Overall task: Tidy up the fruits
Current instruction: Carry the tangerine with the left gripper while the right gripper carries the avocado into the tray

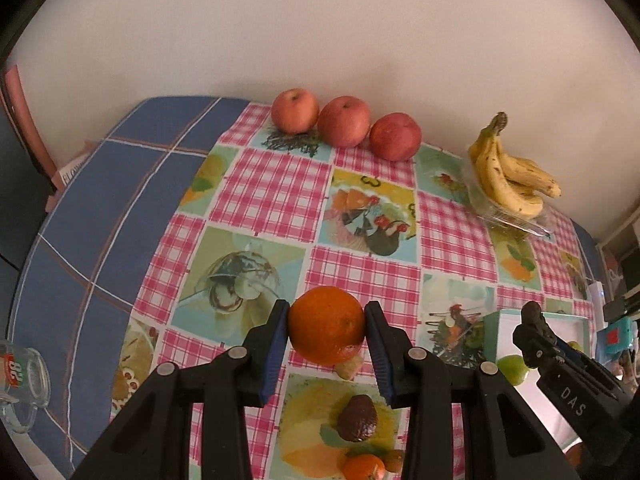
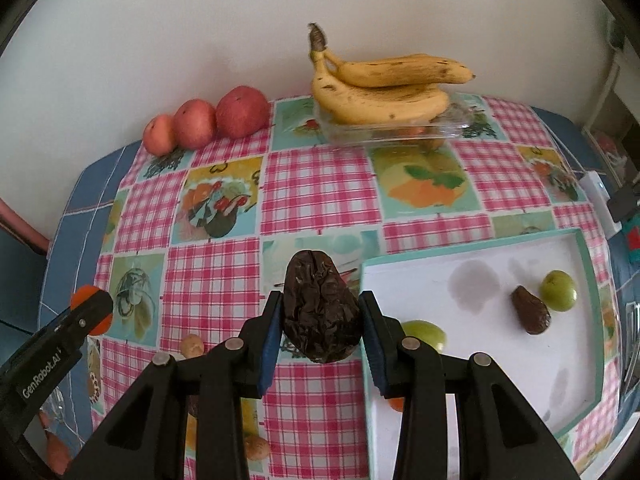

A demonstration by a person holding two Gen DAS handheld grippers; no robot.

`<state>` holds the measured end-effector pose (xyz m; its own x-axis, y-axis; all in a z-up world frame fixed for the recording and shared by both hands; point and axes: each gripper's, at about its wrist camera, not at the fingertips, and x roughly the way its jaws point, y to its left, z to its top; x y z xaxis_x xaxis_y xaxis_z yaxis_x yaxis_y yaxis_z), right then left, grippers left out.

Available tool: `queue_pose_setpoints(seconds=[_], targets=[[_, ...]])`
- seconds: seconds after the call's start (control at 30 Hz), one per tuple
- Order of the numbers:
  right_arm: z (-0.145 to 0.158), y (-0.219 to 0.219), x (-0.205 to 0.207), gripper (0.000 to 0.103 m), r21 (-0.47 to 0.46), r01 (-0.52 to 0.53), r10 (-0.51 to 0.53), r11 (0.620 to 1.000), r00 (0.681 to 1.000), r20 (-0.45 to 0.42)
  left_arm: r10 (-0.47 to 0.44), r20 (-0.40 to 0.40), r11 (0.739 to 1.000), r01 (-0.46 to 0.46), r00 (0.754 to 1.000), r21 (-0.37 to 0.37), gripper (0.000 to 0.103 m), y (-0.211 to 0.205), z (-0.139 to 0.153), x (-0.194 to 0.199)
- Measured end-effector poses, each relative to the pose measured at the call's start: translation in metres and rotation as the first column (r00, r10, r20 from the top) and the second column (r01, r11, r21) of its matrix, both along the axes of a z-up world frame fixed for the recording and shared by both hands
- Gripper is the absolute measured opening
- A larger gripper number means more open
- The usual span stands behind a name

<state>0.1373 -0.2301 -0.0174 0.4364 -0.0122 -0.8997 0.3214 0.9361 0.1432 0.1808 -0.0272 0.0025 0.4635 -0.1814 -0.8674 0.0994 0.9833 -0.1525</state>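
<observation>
Where a pale plain wall meets it, spread with a glossy pink-check tablecloth (image 2: 320, 184) printed with fruit panels. Just right of the wrinkled dark avocado (image 2: 322, 308), a flat white tray (image 2: 472, 360) with teal rim. Behind the avocado by the wall: speckled bananas (image 2: 380, 92), three round apples (image 2: 208, 122). Pinched sideways in the right gripper (image 2: 322, 322), long axis pointing away, narrow end farthest. Clamped snugly in the left gripper (image 1: 326, 326): a smooth round orange (image 1: 326, 324).
</observation>
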Motion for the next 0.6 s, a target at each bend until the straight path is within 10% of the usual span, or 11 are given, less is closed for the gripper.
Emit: queue_pose_setpoints(seconds=[0.6], targets=[[0.01, -0.072, -0.05, 0.039, 0.053, 0.158, -0.159, 0.986, 0.987, 0.008, -0.17, -0.016, 0.985, 0.17, 0.985, 0.039, 0.041, -0.079, -0.005, -0.048]])
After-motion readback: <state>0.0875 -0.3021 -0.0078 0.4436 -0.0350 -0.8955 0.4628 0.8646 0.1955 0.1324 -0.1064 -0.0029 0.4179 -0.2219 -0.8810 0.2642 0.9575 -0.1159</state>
